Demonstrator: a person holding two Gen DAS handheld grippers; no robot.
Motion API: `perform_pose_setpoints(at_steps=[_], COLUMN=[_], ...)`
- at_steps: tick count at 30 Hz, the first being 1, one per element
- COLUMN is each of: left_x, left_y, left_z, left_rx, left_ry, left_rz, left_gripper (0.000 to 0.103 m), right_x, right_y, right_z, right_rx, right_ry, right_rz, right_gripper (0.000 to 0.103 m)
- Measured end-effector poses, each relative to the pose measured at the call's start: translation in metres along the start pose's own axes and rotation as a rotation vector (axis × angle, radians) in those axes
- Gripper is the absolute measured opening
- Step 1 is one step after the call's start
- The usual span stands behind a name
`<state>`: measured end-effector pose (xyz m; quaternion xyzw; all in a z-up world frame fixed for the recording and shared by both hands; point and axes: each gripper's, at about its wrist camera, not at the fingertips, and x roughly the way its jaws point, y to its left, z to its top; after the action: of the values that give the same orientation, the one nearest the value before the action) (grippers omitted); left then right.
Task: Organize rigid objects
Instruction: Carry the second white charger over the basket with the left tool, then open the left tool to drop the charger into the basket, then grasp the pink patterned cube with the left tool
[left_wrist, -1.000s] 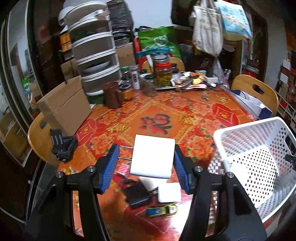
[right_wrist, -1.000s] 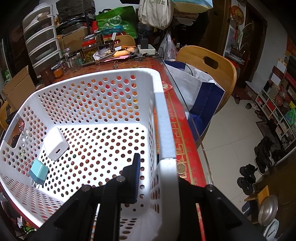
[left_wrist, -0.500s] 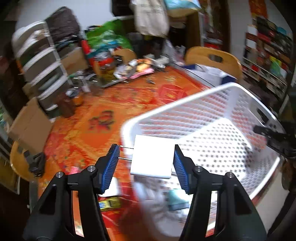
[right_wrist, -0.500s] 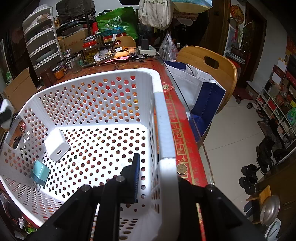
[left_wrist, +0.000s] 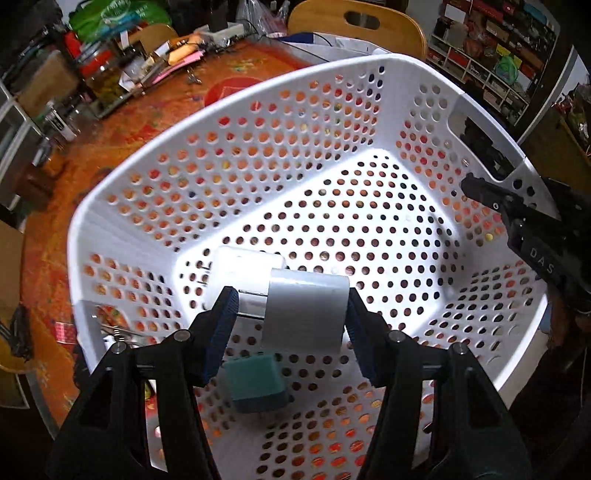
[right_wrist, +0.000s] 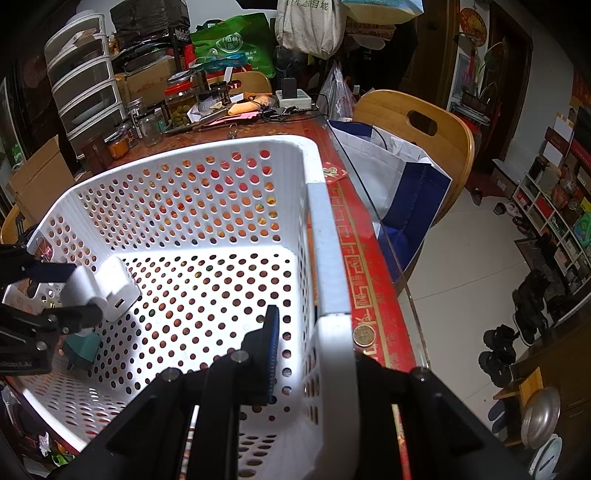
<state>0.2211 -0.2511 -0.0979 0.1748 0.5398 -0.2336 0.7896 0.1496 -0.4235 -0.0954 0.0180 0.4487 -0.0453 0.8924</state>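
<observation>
1. In the left wrist view the held white charger (left_wrist: 304, 312) hides part of a second white charger (left_wrist: 236, 273) lying on the basket floor behind it. Its prongs are only faintly made out at the left side.
2. The right tongs (right_wrist: 314, 354) straddle the basket's near wall. Only the inner blue-padded finger (right_wrist: 271, 350) is seen; the outer one is hidden behind the white rim, so the grip is judged from the wall sitting tight between them.
3. The white basket (left_wrist: 258, 92) is rigid plastic, its walls and floor pierced with round holes, with a cut-out handle slot in the side wall. The red patterned tabletop (left_wrist: 92, 155) shows through the holes.
4. The left tongs (left_wrist: 290, 325) pinch the white charger between ribbed blue pads, over the basket's interior near its left wall. It is a smooth, rounded block with metal prongs pointing left.
5. A teal charger (left_wrist: 255, 384) lies on the basket floor below the held one, boxy and matte.
6. A coin (right_wrist: 364, 336) rests on the tabletop edge just beside the basket.
</observation>
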Motion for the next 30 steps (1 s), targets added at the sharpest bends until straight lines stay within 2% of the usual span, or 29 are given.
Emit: perform_pose_setpoints(at_steps=[1,3,5,8,9,11,14,16,20,22,24,27,29,30], left_x=[0.0,-0.006,-0.023,-0.055,-0.066,-0.084,-0.092,-0.081,-0.042,-0.024,-0.008,0.016,0.031,0.04], left_y=[0.0,0.006,0.015,0.038,0.051,0.085,0.145,0.192,0.28,0.314,0.333,0.352,0.358,0.358], left_z=[-0.001,-0.001,-0.008,-0.027,-0.037,-0.058,-0.085,-0.1,-0.121,-0.132,-0.138,-0.138,-0.135,-0.131], left_rx=[0.004,0.009,0.003,-0.023,-0.043,-0.096,-0.21,-0.311,-0.502,-0.585,-0.636,-0.678,-0.683,-0.684], left_ry=[-0.007,-0.028,-0.092,-0.192,-0.225,-0.277,-0.305,-0.272,-0.192,-0.167,-0.158,-0.137,-0.111,-0.099], left_rz=[-0.013,-0.024,-0.033,-0.022,-0.013,0.018,0.1,0.134,0.126,0.116,0.102,0.11,0.121,0.121], left_gripper=[0.056,0.064,0.08,0.087,0.088,0.096,0.103,0.103,0.103,0.101,0.101,0.089,0.074,0.071], right_x=[0.0,0.0,0.0,0.0,0.001,0.001,0.002,0.002,0.003,0.003,0.003,0.004,0.005,0.005], right_y=[0.0,0.001,0.002,0.002,0.002,0.002,0.003,0.003,0.003,0.003,0.003,0.002,0.001,0.001], right_z=[0.0,-0.001,-0.001,-0.001,-0.001,0.0,0.001,0.001,0.002,0.001,0.002,0.002,0.002,0.002], right_rx=[-0.001,-0.002,-0.003,-0.005,-0.005,-0.008,-0.013,-0.017,-0.015,-0.016,-0.015,-0.015,-0.015,-0.016], right_ry=[0.001,0.002,0.004,0.006,0.008,0.013,0.018,0.019,0.02,0.02,0.022,0.026,0.028,0.029], right_rz=[0.001,0.001,0.001,0.003,0.004,0.002,-0.001,-0.001,-0.001,-0.001,0.0,-0.002,-0.002,-0.001], right_gripper=[0.017,0.017,0.017,0.018,0.018,0.018,0.018,0.018,0.018,0.018,0.018,0.018,0.017,0.017])
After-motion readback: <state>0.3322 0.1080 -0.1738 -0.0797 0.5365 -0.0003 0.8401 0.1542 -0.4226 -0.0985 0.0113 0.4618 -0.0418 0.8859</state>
